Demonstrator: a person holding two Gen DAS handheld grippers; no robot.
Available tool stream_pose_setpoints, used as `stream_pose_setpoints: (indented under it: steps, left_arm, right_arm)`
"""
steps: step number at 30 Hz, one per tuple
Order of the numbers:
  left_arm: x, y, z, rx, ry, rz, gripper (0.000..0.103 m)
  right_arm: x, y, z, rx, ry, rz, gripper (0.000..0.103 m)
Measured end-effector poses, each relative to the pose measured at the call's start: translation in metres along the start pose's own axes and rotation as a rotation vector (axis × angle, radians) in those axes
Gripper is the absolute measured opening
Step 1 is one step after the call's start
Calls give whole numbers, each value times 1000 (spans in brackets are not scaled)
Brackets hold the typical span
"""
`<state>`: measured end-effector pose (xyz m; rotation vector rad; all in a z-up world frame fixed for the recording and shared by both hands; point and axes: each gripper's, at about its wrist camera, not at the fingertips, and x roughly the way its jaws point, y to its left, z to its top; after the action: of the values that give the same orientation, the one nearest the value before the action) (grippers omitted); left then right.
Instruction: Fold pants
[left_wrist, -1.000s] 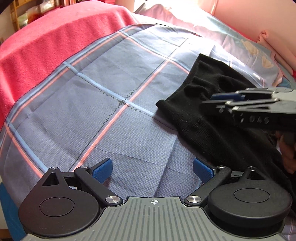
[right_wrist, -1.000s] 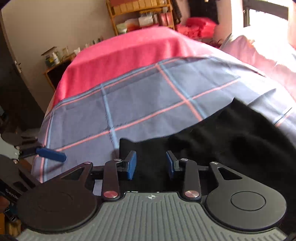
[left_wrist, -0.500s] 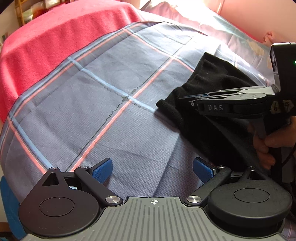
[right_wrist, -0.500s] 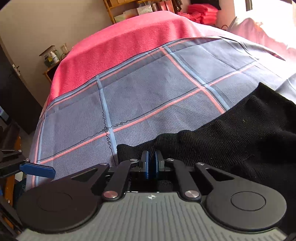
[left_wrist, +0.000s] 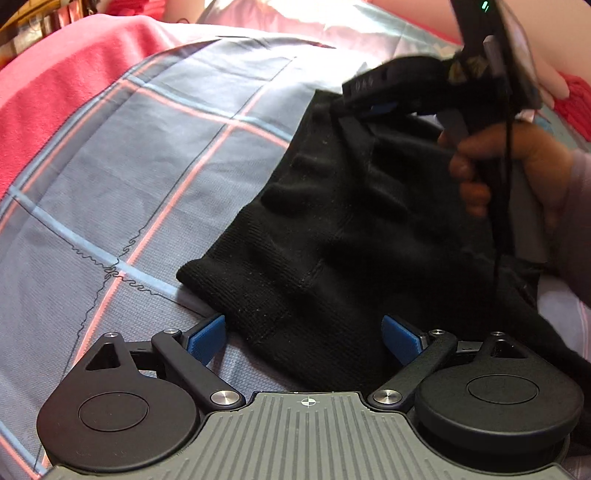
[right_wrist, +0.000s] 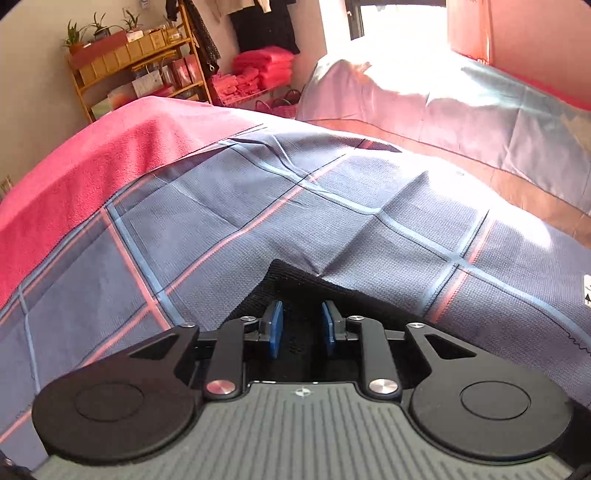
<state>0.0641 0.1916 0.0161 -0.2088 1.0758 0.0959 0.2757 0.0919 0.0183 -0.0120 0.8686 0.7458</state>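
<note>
Right gripper (right_wrist: 302, 328) jaws just opened partway around the black knit pants (left_wrist: 332, 229), maybe not pinching; left gripper (left_wrist: 304, 338) gapes wide, empty. Fabric could slip off mid-fold.

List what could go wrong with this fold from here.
1. The right gripper jaws have just been opening with the pants between them, so the raised edge may drop back and bunch.
2. The left gripper is open, so nothing pins the near edge. A pull could drag the pants across the bedsheet.
</note>
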Motion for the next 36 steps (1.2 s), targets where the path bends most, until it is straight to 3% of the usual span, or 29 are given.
stream_pose_setpoints:
  steps: [2,4,7,9,10,11,12,13,14,17,19,23,24,25,26,27,29,31,33,34,36]
  left_arm:
    - [-6,-1,0,18,-9,-9,103]
    - [-16,4,4,14,-13,-34,103]
    - [-24,5,17,31,-46,-48,103]
    - [-19,-4,33,61,-56,-47,103]
    - [-15,-12,42,82,-59,-42,103]
    - [-10,-21,52,102,-66,-35,103]
    - [-7,-30,62,123,-77,-41,103]
    - [-3,-39,71,138,-87,-59,103]
    - [1,-50,79,144,-83,-71,103]
    - [21,-81,101,162,-45,-126,103]
    - [37,-101,109,177,-38,-124,103]
    - [90,-110,111,196,40,-33,103]
    - [96,-107,107,204,28,-18,103]
    - [95,-108,102,215,1,-27,103]
    - [96,-110,99,228,-3,-17,103]
    - [96,-113,96,256,-3,2,103]
    - [98,-120,94,284,-3,32,103]
    - [100,-126,100,272,-6,53,103]
    - [98,-128,100,262,-9,83,103]
    - [98,-130,100,257,-10,95,103]
    - [99,-131,102,251,-2,107,103]
  right_arm:
    - [-26,-5,-9,10,-3,24,49]
    - [-57,-18,-22,42,-16,-24,54]
    - [-89,-59,-50,216,-29,-59,71]
    - [-79,-86,-68,273,50,-175,70]
    - [-85,-94,-73,292,27,-198,46]
    - [-95,-101,-72,326,7,-189,42]
    - [-113,-107,-70,376,-26,-182,50]
    - [-133,-112,-71,403,-79,-188,68]
    - [-153,-116,-74,412,-128,-214,74]
    - [-206,-141,-92,426,-166,-329,74]
    - [-240,-171,-116,444,-193,-415,74]
    - [-296,-254,-170,593,-245,-571,73]
    - [-306,-278,-187,641,-232,-617,73]
    - [-311,-302,-203,721,-171,-689,70]
    - [-324,-320,-219,755,-165,-755,24]
    - [-340,-326,-228,770,-192,-819,1]
    - [-369,-332,-241,849,-242,-909,40]
    - [-380,-330,-250,834,-286,-808,66]
    - [-368,-326,-247,747,-235,-717,66]
    - [-357,-328,-247,707,-168,-720,68]
    - [-348,-327,-237,673,-117,-845,58]
